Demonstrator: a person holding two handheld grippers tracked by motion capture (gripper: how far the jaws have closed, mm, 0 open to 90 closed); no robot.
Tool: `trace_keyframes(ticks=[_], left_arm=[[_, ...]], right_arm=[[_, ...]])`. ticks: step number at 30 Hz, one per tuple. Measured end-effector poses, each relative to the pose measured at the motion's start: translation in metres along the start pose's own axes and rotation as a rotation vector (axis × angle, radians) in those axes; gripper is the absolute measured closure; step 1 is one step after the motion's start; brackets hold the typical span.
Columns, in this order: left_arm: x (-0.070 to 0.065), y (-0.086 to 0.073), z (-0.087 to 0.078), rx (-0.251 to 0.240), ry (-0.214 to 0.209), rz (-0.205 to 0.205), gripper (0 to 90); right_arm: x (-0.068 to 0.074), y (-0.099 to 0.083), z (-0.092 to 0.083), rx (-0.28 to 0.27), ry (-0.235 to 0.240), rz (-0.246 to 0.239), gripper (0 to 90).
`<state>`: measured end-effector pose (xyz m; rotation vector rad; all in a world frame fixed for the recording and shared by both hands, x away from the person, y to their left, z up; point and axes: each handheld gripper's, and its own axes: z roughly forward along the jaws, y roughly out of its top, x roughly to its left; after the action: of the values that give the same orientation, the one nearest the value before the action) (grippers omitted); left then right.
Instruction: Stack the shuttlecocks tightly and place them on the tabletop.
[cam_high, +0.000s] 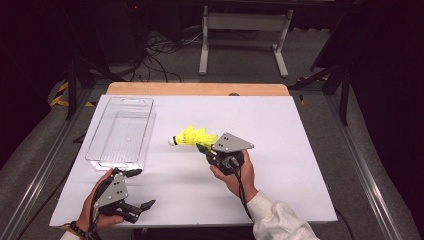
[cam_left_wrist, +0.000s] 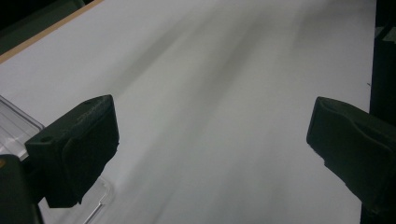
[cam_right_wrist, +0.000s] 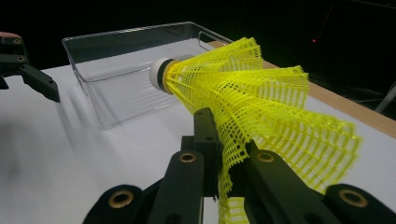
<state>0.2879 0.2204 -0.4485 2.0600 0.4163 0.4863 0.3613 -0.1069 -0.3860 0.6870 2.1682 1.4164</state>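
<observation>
shuttlecock: yellow mesh skirt, white cork (cam_high: 191, 136). Just right of the clear bin, lifted off the bench, lying roughly level with the cork pointing toward the bin.
right claw: (cam_high: 205, 149) clenched on the shuttlecock's skirt. In the right gripper view the black jaws pinch the yellow mesh (cam_right_wrist: 261, 112) near its wide end; the cork sticks out past the tips.
left claw: (cam_high: 140, 189) released, jaws spread wide with nothing between them. Sits at the bench's near left corner, just below the bin's near end. In the left gripper view one jaw overlaps the bin's corner (cam_left_wrist: 14, 123); touching or not, cannot tell.
clear bin: rectangular transparent plastic tray (cam_high: 122, 131), on the left half of the bench, long side running away from the person. Its mouth faces up.
bench: white sheet (cam_high: 280, 125) over a wooden top, with a strip of wood showing along the far edge beyond the bin.
path: between shuttlecock and bin there is bare white surface, and the bin's near wall (cam_right_wrist: 130, 100) stands between the cork and the bin's floor.
surroundings: metal stand legs (cam_high: 245, 30) and loose cables (cam_high: 160, 52) on the floor beyond the bin, well off the bench. Dark backdrop all round.
</observation>
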Motion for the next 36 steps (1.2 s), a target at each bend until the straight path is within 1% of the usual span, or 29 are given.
trace_keyframes(ticks=[12, 16, 27, 36], left_arm=[[0.000, -0.001, -0.001, -0.006, 0.000, -0.007, 2.9], [0.000, -0.001, -0.002, -0.007, 0.002, -0.007, 3.0], [0.000, -0.001, -0.003, -0.013, 0.003, -0.012, 3.0], [0.001, -0.002, -0.004, -0.016, -0.001, -0.018, 2.9]], right_arm=[[0.006, 0.008, 0.012, -0.007, 0.016, -0.008, 87.6], [0.008, 0.011, 0.016, -0.011, 0.020, -0.018, 87.6], [0.012, 0.017, 0.032, -0.009, 0.047, -0.020, 87.6], [0.013, 0.023, 0.045, -0.014, 0.056, -0.020, 87.6]])
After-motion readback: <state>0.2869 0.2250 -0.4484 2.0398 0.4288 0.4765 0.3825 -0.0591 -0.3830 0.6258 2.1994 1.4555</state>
